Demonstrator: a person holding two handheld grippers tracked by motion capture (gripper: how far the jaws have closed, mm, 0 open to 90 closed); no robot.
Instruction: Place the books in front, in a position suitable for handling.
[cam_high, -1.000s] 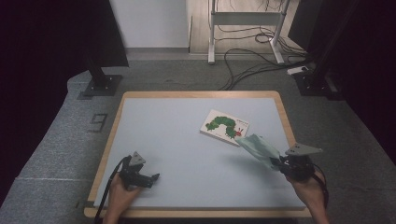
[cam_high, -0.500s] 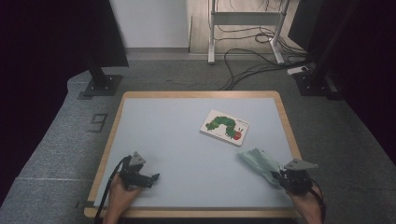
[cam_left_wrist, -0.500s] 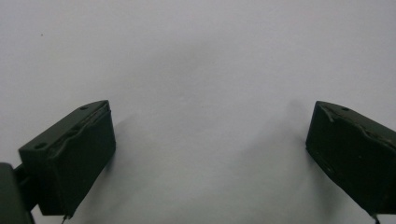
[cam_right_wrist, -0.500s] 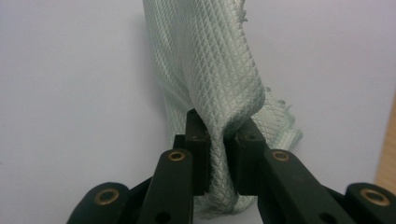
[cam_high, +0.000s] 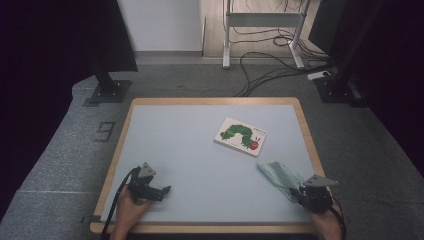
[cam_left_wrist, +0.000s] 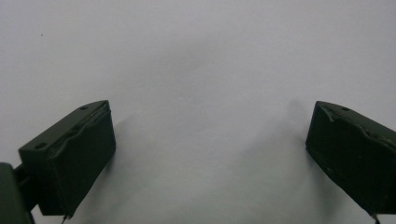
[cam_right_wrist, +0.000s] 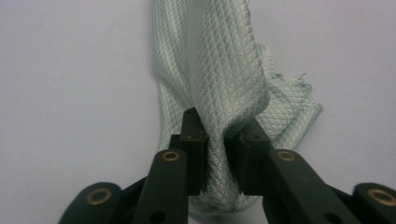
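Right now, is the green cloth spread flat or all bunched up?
Bunched up. The cloth lies in folds on the table, a ridge pinched between the right gripper jaws.

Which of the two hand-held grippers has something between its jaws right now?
The right hand-held gripper: a fold of the pale green cloth sits between its nearly closed jaws, which have just been opening. The left hand-held gripper stands wide open over bare table.

Legible marks, my surface: one numeral "9" (cam_high: 105, 132) on the grey floor just off the left edge. Picture book (cam_high: 240, 136) cover print too small to read.
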